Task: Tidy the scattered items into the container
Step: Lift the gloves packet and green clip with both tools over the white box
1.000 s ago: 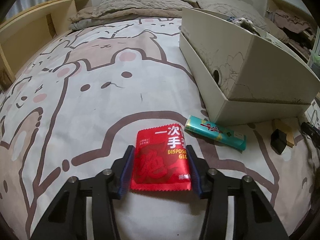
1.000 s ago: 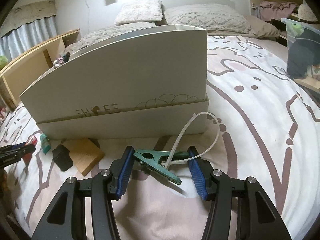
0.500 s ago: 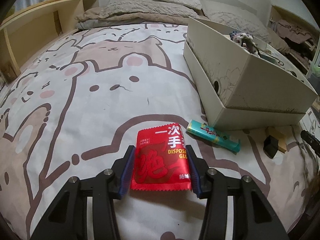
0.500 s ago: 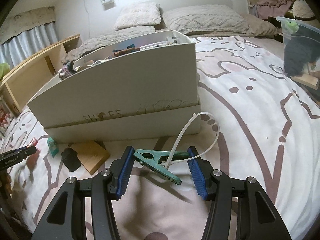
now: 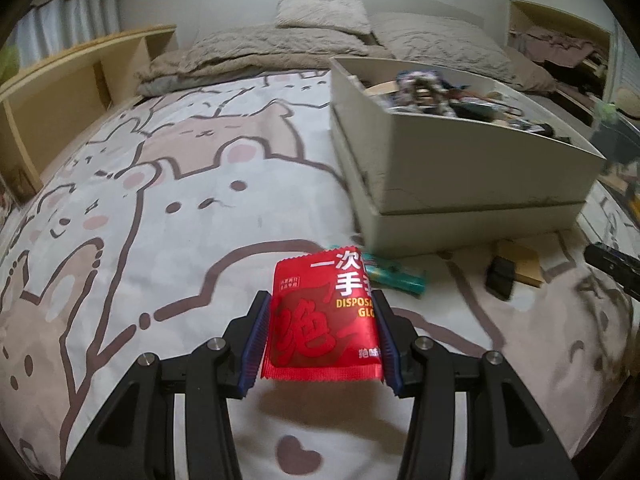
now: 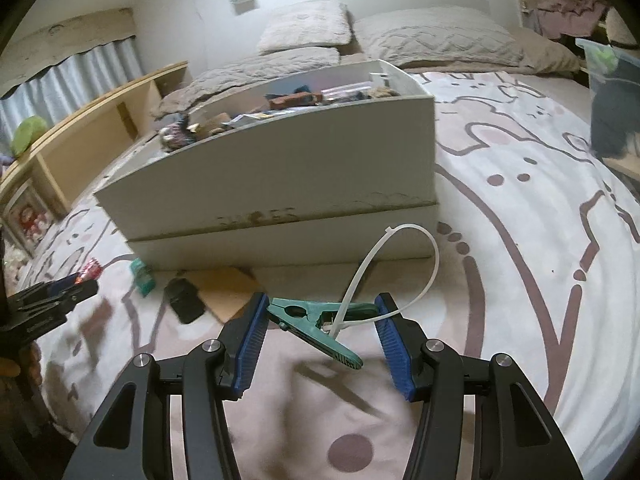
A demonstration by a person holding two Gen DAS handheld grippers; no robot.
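- A red glove packet [image 5: 322,320] hangs above the bed [image 5: 160,208], clamped by its two side edges in the left gripper [image 5: 322,336]; the fingers [image 5: 256,336] are clenched on it.
- The packet looks like thin foil: light, limp and slick. It bows slightly between the pads, so the edge grip seems sound only for a gentle carry (a hold nearer its middle would likely sag less).
- The right gripper [image 6: 320,340] grasps a green clothes peg [image 6: 316,320] end to end, lifted clear of the bed, with a white cable tie [image 6: 400,256] looped through it.
- The peg appears to be rigid plastic, light, and sprung; the tie is springy and could snag on a rim.
- The white shoebox container [image 6: 280,184], already holding clutter, stands just beyond both grippers.
- A teal tube [image 5: 396,276], a black block [image 5: 500,280] and a tan card [image 5: 520,266] lie on the bed beside the box.
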